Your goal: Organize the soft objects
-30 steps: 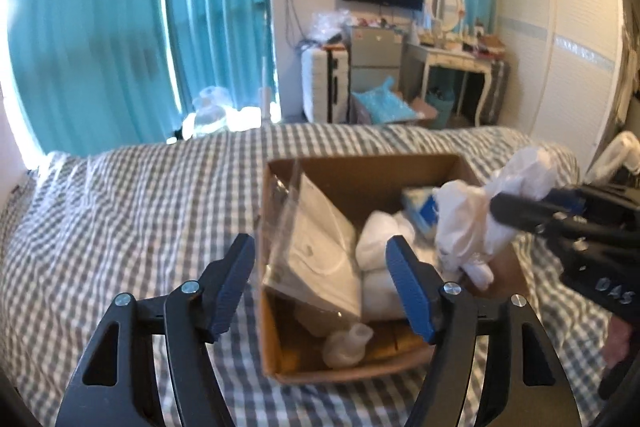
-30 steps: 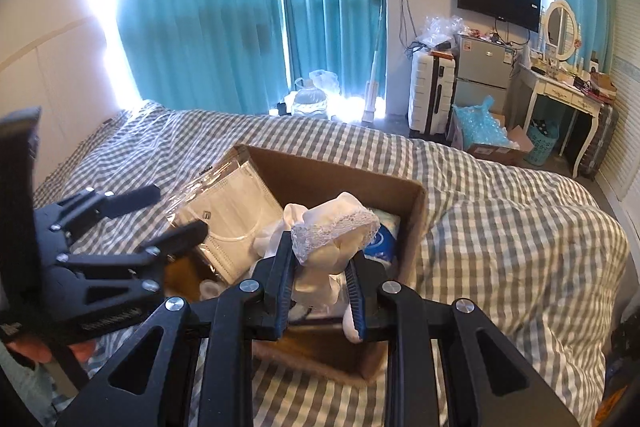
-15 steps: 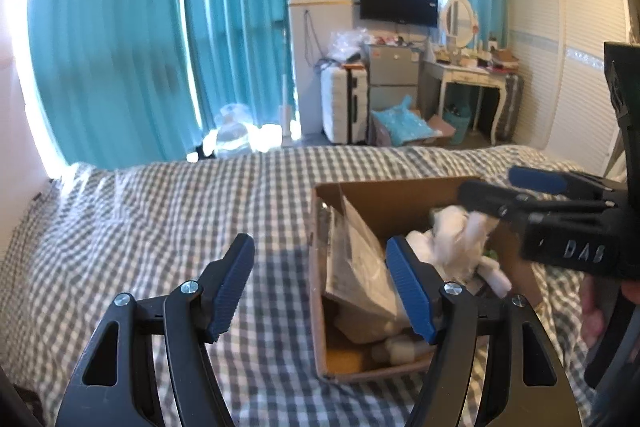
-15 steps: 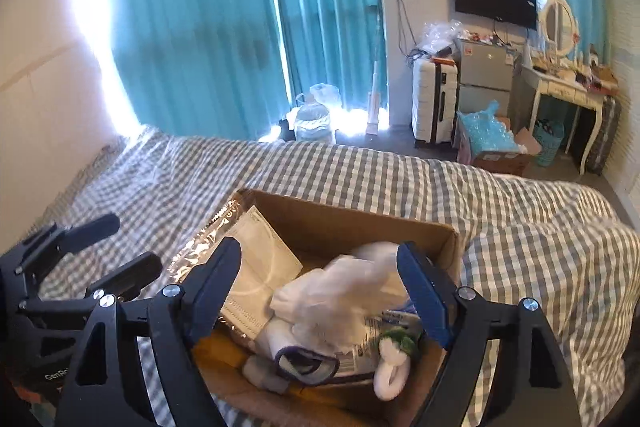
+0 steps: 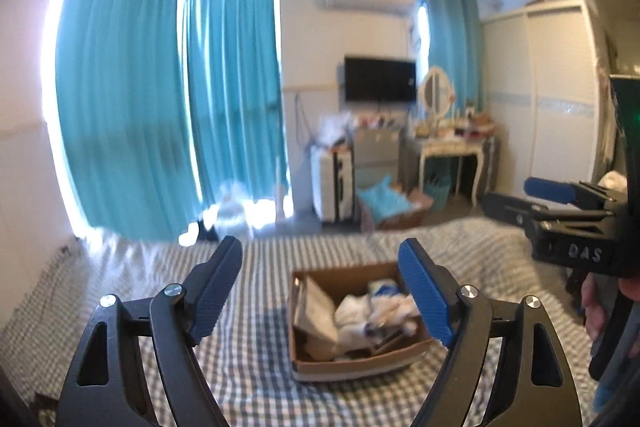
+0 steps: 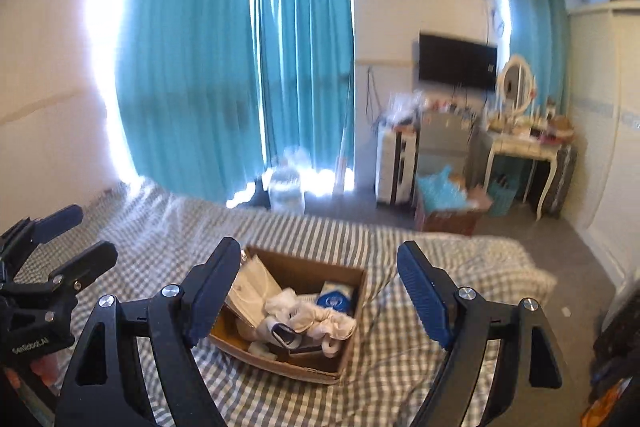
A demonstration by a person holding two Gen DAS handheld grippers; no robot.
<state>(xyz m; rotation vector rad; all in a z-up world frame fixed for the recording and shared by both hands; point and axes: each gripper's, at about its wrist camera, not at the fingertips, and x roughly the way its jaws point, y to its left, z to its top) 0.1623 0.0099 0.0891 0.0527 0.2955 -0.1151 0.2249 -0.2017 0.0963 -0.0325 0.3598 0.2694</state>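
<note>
On the checked bedspread (image 6: 420, 367) sits the cardboard box (image 6: 296, 311) of white socks (image 6: 320, 323), seemingly full; left gripper (image 5: 320, 291) and right gripper (image 6: 316, 291) hang wide, empty; lift away slowly, clear of the rim.

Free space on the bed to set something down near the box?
Bare checked bedspread right of the cardboard box, and more left of it. The box itself is crowded with white soft items. Both tools are open above the near bedspread.

teal curtains (image 6: 240, 67), a wall tv (image 6: 456, 61), a white dressing table (image 6: 524, 147).
</note>
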